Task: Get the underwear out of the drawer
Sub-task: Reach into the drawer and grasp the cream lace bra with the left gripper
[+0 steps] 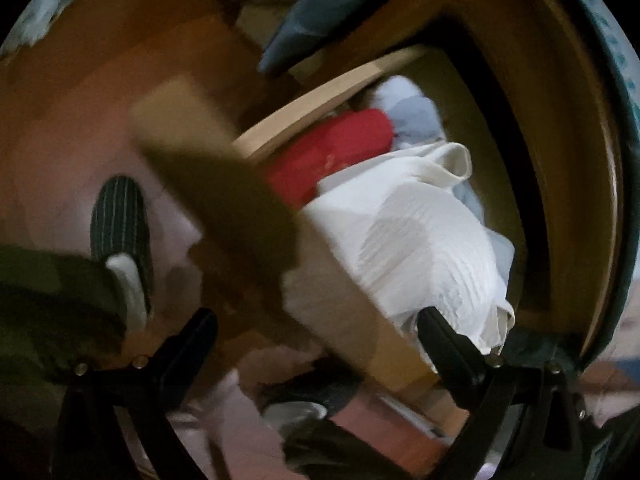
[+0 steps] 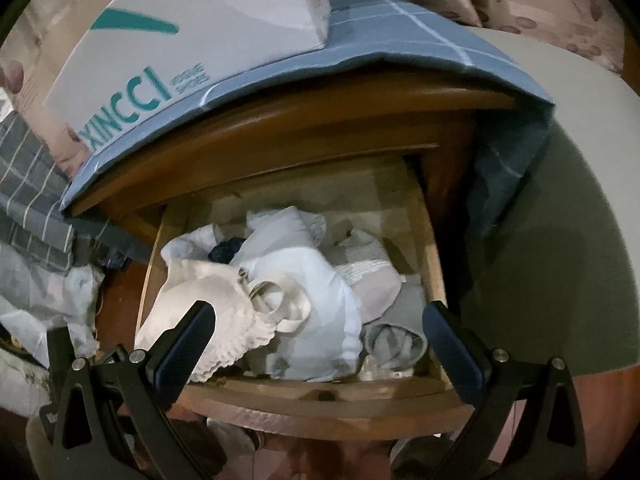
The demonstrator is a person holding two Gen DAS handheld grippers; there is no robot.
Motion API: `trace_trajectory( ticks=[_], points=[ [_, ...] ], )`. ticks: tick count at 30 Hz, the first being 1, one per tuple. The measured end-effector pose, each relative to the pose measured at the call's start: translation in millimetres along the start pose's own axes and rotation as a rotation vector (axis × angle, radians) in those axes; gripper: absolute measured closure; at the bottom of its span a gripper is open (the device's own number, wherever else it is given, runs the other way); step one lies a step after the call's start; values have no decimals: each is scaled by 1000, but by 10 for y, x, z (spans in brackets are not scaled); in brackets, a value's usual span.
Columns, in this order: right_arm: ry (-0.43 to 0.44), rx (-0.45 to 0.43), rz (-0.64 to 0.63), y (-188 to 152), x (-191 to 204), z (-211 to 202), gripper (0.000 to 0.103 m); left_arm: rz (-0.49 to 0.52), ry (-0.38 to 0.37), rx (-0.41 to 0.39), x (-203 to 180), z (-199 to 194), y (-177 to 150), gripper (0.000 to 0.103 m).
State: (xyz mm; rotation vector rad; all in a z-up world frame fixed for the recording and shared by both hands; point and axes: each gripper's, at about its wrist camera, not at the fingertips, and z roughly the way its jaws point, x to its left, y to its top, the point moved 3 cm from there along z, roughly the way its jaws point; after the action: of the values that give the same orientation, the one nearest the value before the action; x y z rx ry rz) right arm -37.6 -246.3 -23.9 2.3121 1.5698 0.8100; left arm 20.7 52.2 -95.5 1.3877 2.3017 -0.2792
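The underwear [image 2: 304,300] lies piled in the open drawer [image 2: 320,396]. It looks soft, light and floppy (easy to pinch a raised fold). Both the right gripper [image 2: 318,328] and left gripper [image 1: 316,328] have jaws spread wide, holding nothing.

Both grippers gape wide over the drawer [image 2: 312,396]: right gripper [image 2: 320,328] squarely above its front, left gripper [image 1: 316,332] off its side, holding nothing.
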Motion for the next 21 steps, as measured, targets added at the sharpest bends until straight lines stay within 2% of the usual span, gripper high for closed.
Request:
trace_trajectory(
  ticks=[4, 7, 10, 12, 14, 17, 21],
  points=[
    [29, 33, -8, -39, 68, 65, 0, 132, 85, -76, -180, -244, -57, 3],
    [46, 54, -5, -56, 100, 100, 0, 245, 128, -102, -316, -380, -171, 3],
    [65, 69, -10, -88, 139, 132, 0, 313, 95, -97, -485, -660, -146, 3],
    [60, 66, -20, -92, 157, 130, 0, 355, 70, -121, -572, -829, -42, 3],
    [40, 62, -42, -84, 165, 123, 0, 418, 39, -134, -681, -953, 86, 3],
    [-40, 67, -100, -29, 134, 116, 0, 533, 52, -152, -863, -1089, 274, 3],
    [-64, 58, -114, 33, 37, 42, 0, 705, 49, -82, -1131, -1047, 402, 3]
  ],
)
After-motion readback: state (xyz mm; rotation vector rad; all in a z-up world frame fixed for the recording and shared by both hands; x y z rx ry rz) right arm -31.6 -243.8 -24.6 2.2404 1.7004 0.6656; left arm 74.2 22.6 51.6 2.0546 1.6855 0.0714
